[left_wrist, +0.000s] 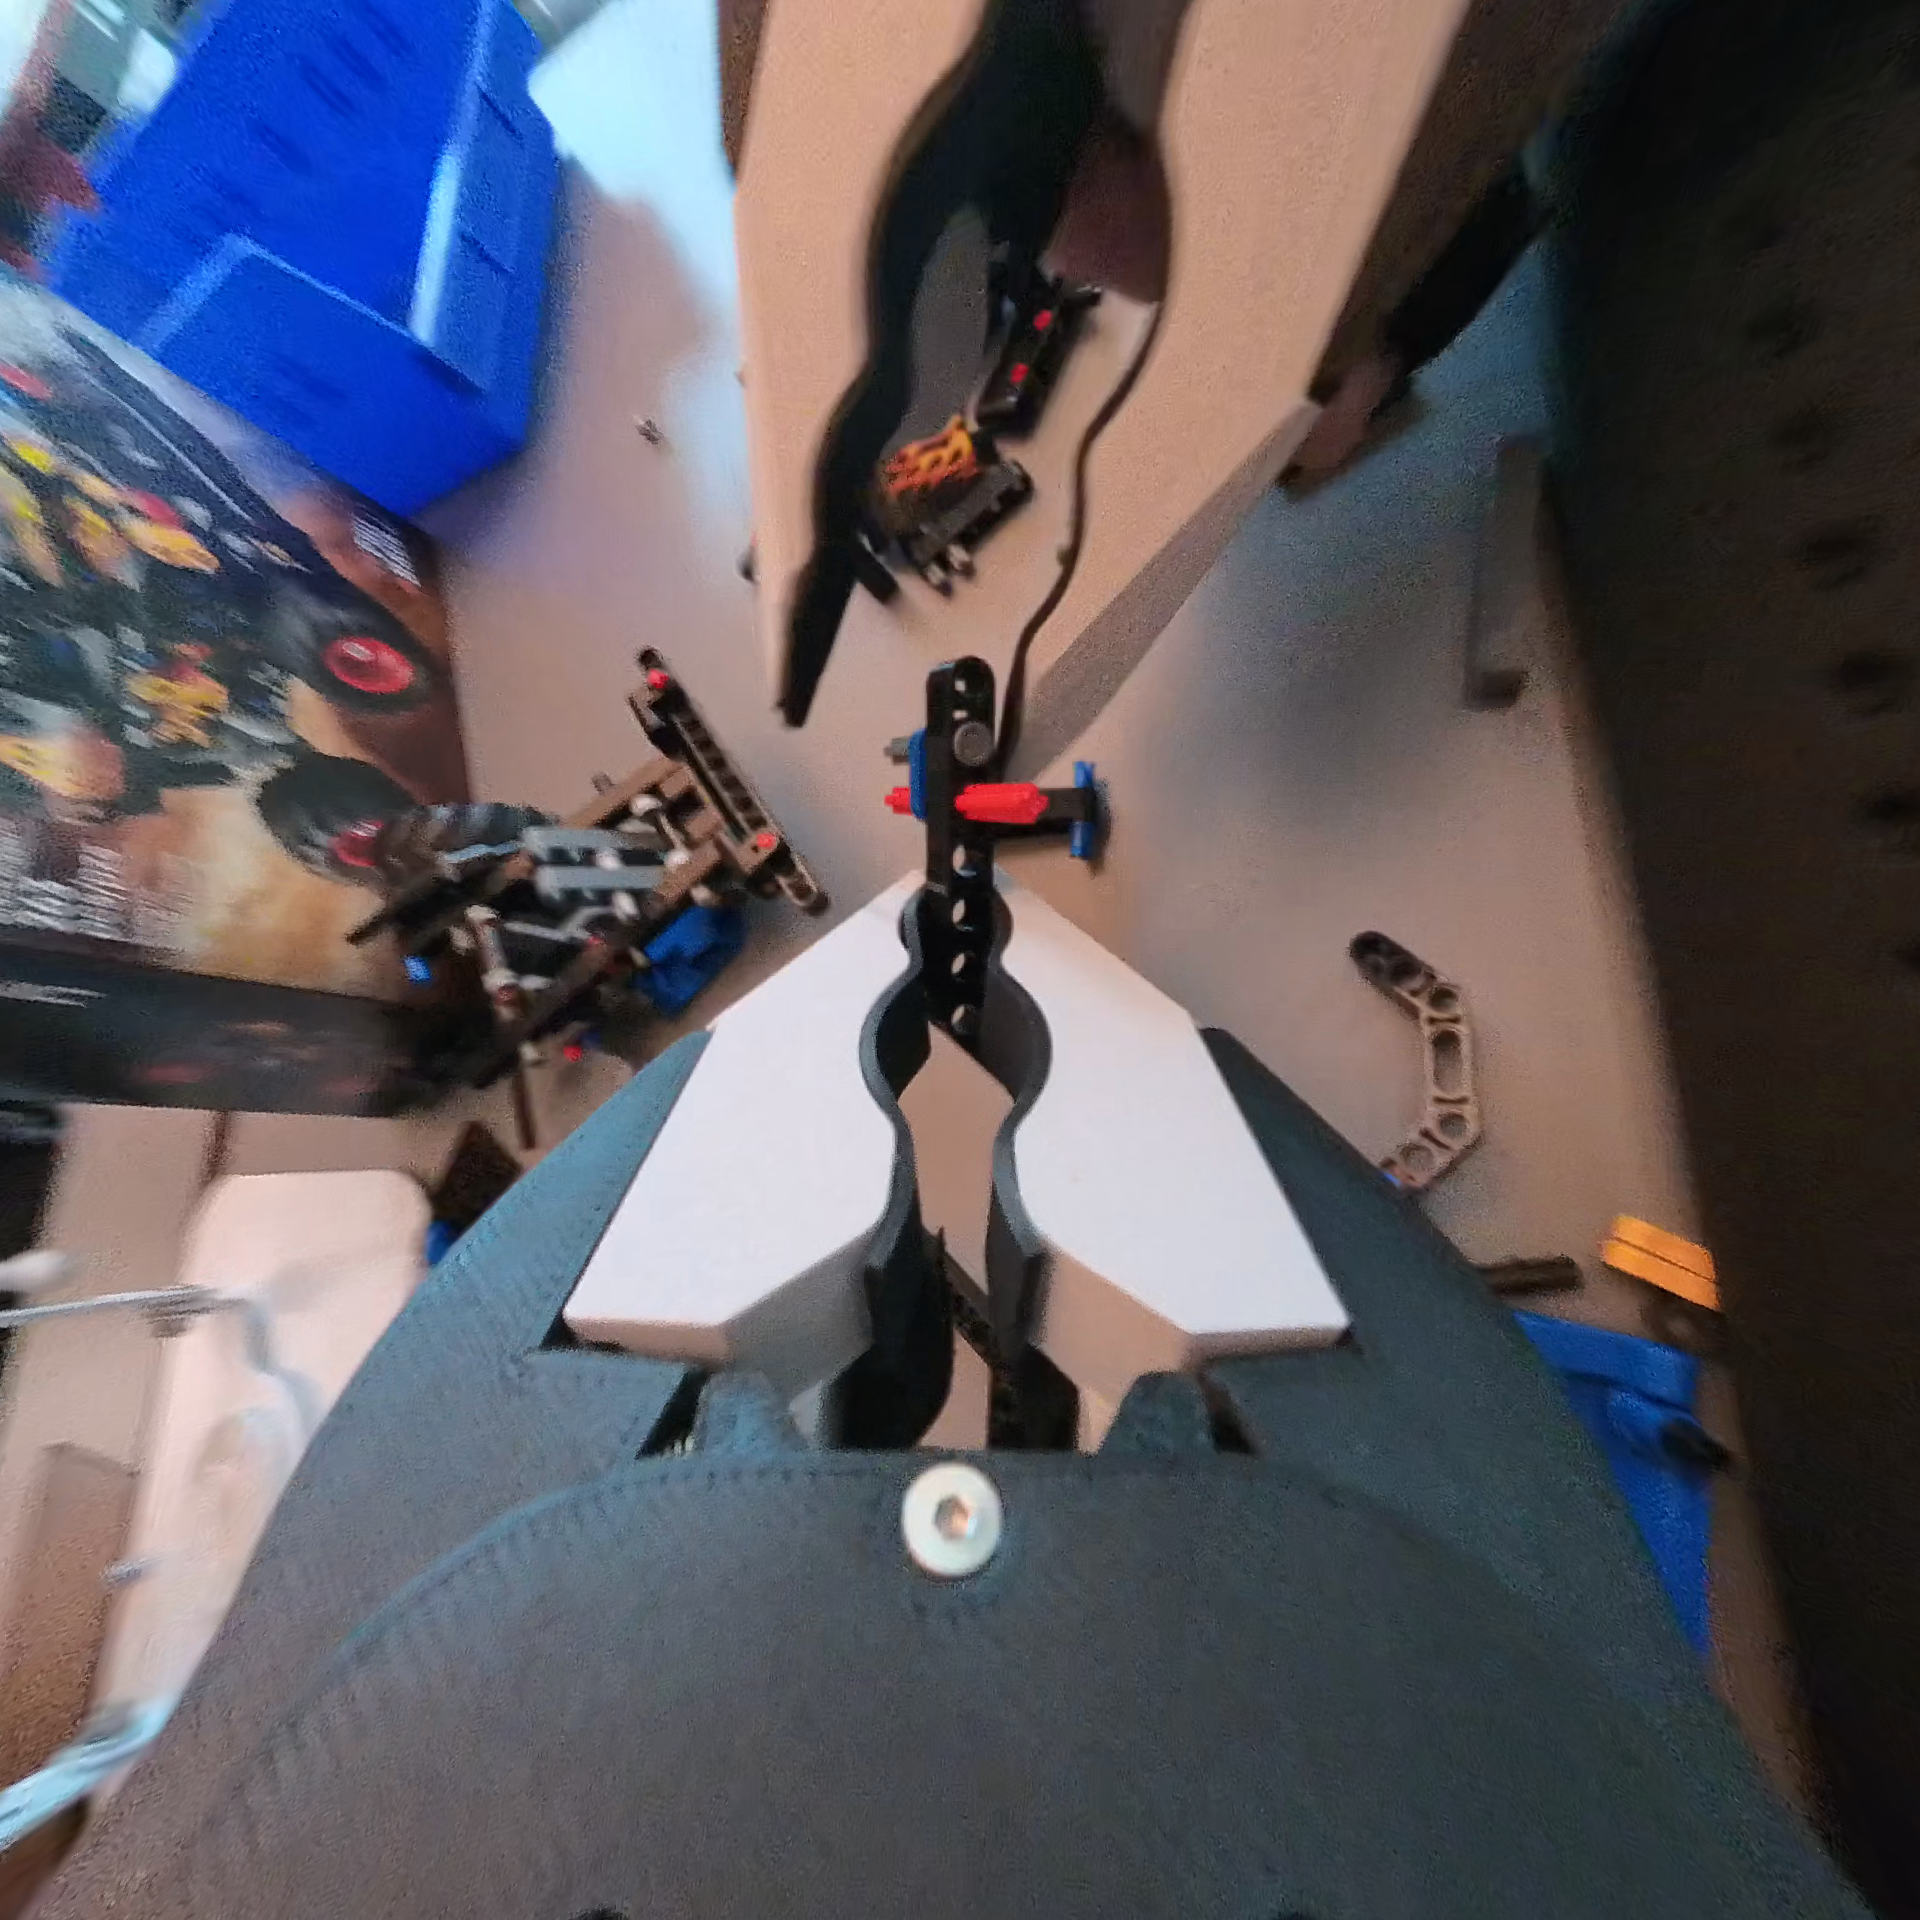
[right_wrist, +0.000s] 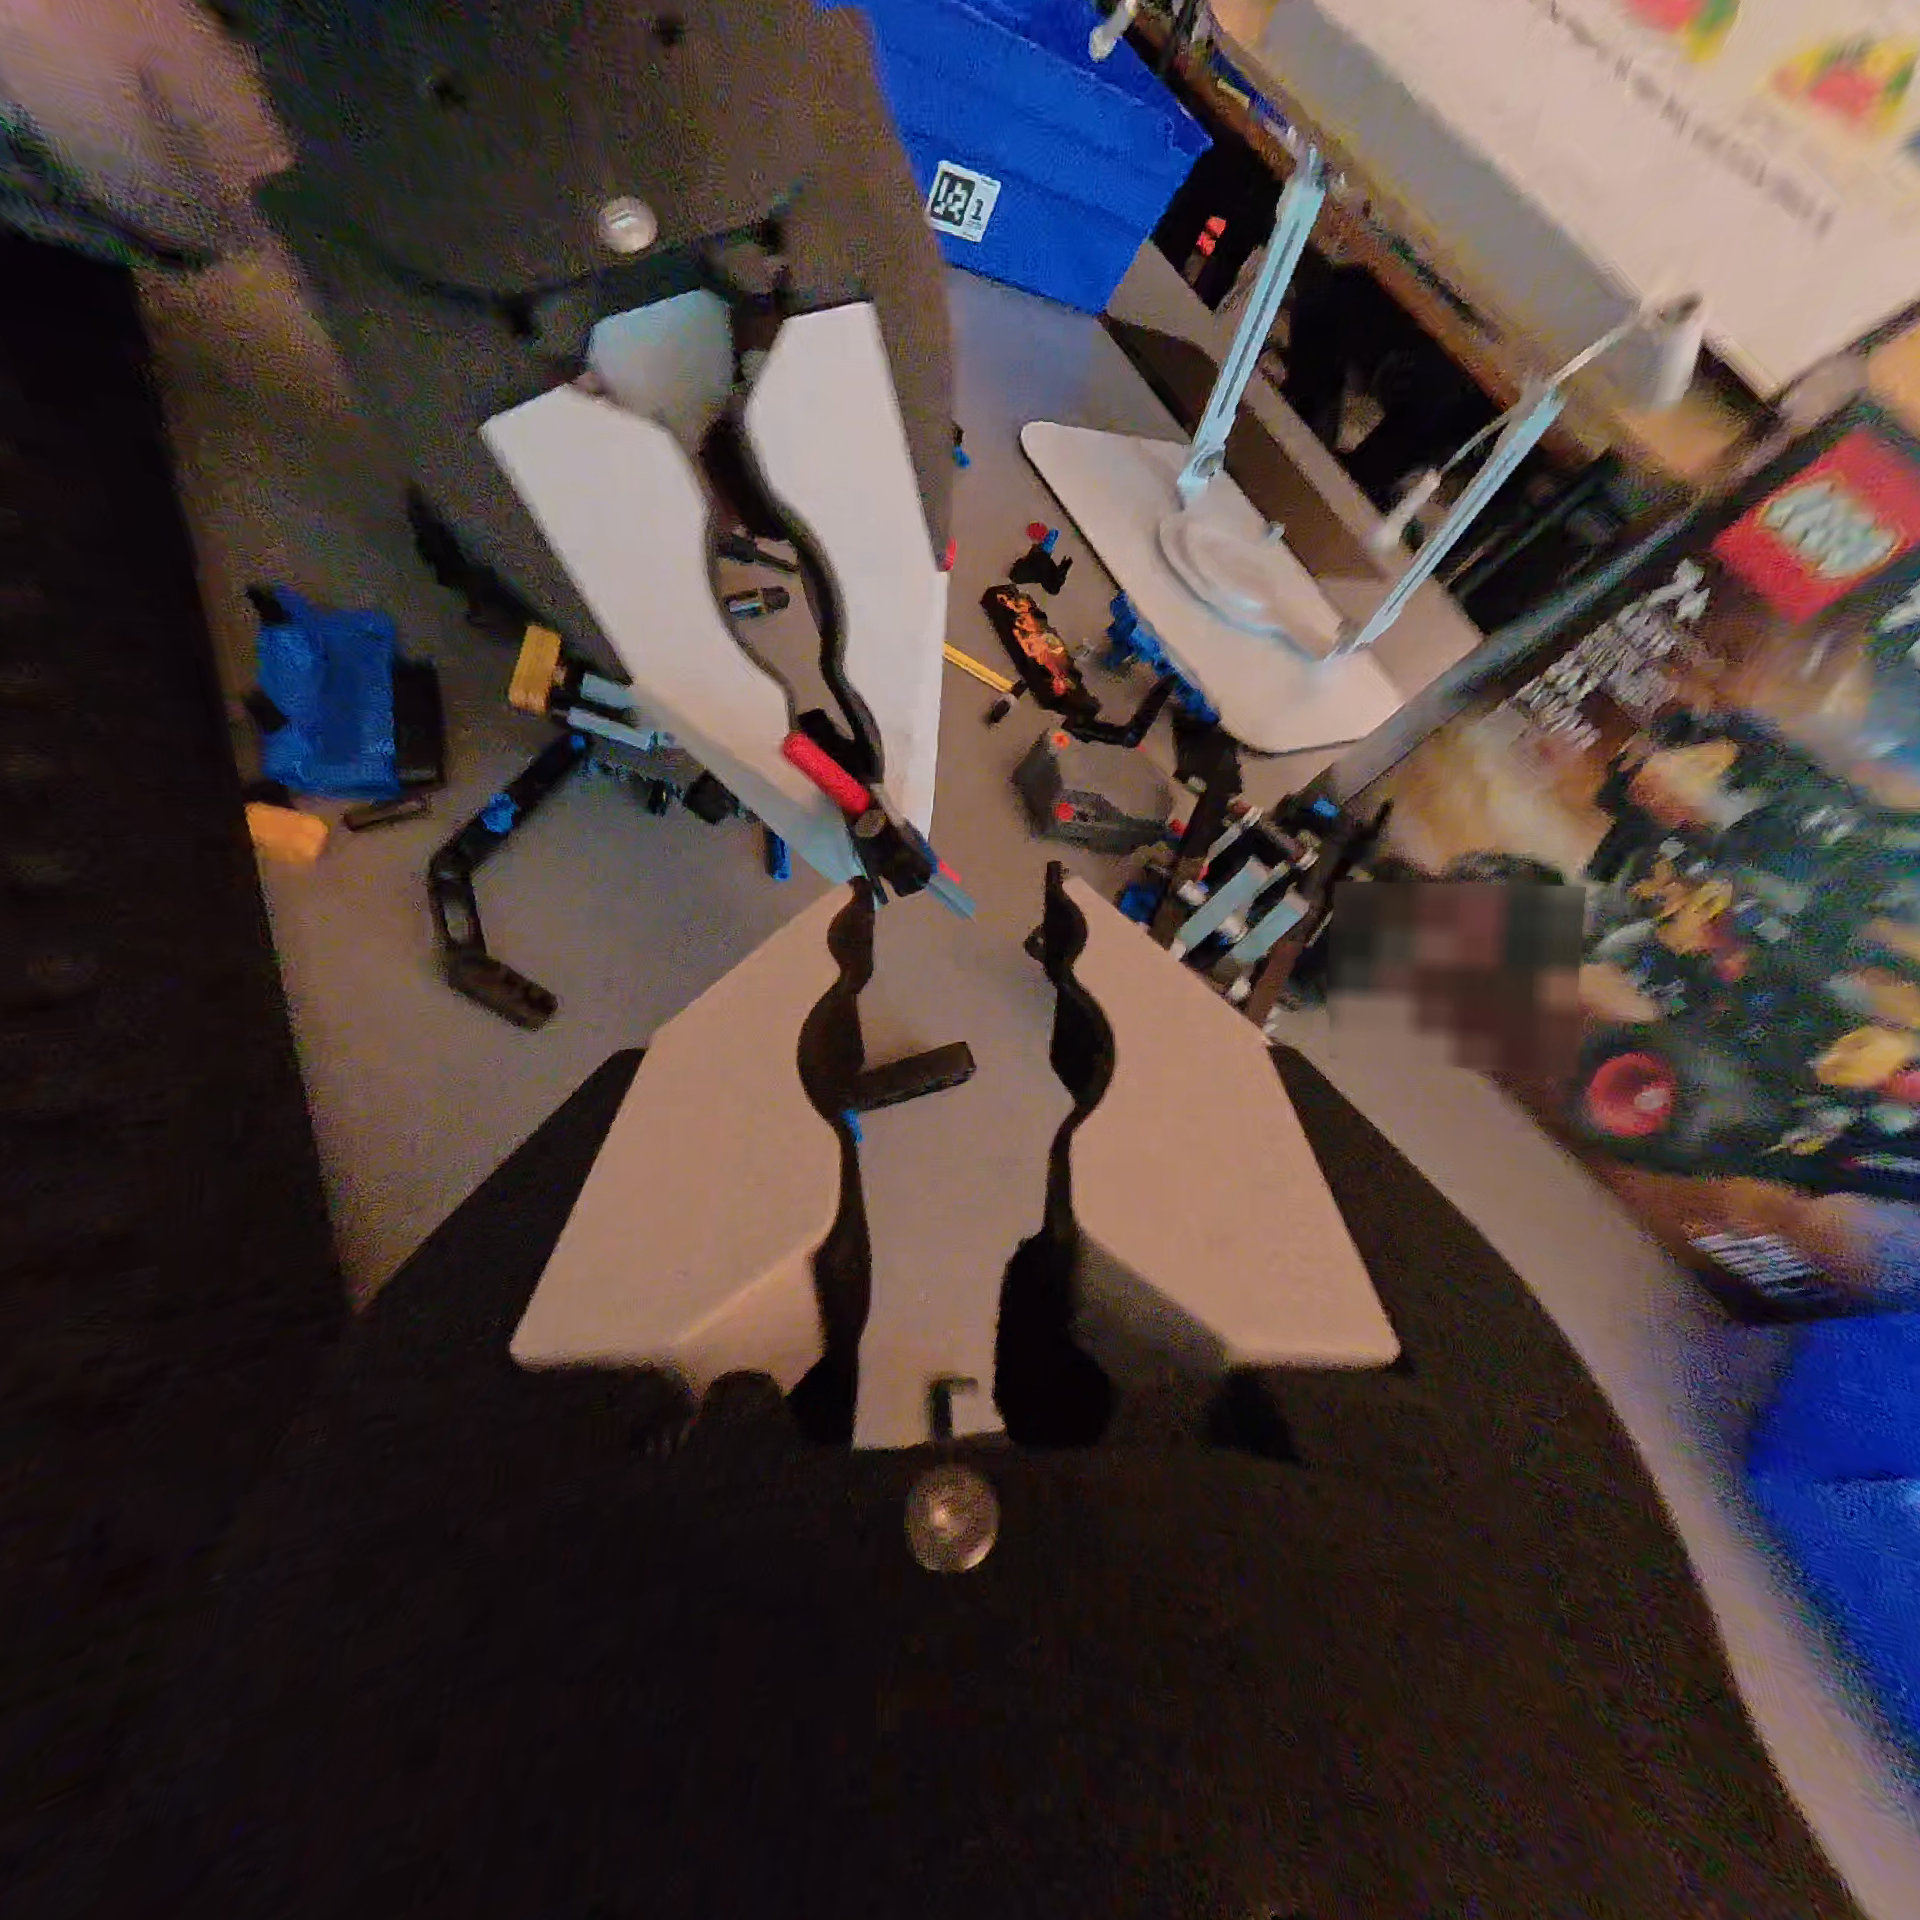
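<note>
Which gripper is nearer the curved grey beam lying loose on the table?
Left. The left gripper, shut on a black beam, hovers just beside the curved grey beam. The right gripper hangs open farther off, beyond the black beam.

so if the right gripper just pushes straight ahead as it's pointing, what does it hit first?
Most likely the small assembly held in the left gripper: a black beam with red and blue pins, sitting just past the open right gripper fingertips. Depth is unclear; it could pass underneath.
</note>
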